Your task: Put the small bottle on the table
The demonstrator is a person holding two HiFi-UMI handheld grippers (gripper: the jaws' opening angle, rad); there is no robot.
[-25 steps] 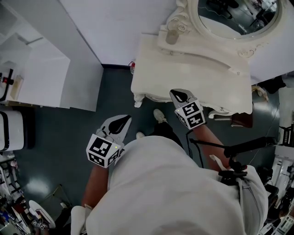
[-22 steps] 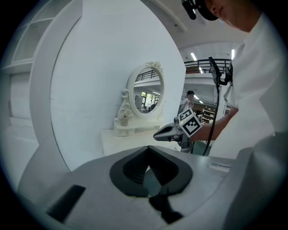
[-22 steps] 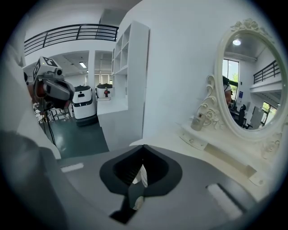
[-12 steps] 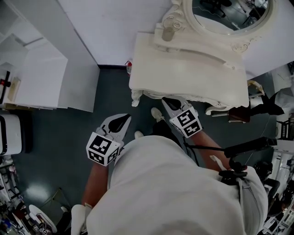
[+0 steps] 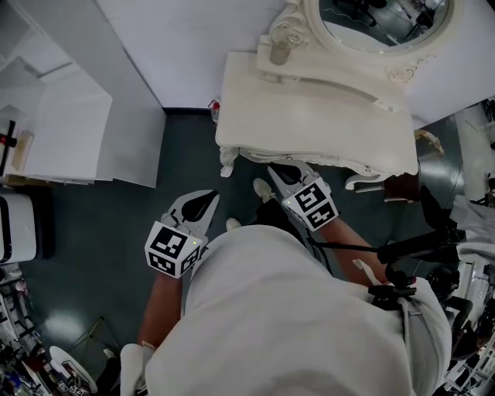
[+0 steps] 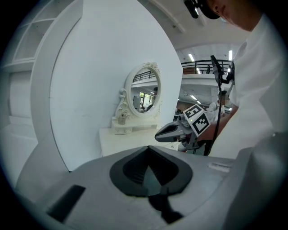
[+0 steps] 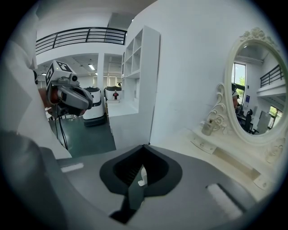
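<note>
Two grippers are clenched shut, nothing in either. The left gripper point(image 5: 207, 199) hangs over the floor point(image 5: 100, 232), at seven o'clock from the table point(image 5: 309, 124). The right gripper point(image 5: 280, 172) sits at the table's near edge. The bottle point(image 5: 280, 52) stands at the table's back, nine o'clock from the mirror point(image 5: 379, 23), well apart from both.

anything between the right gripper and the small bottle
Nothing visible. The right gripper is by the front edge of the table, and only its bare top lies between it and the small bottle on the ledge beside the mirror.
</note>
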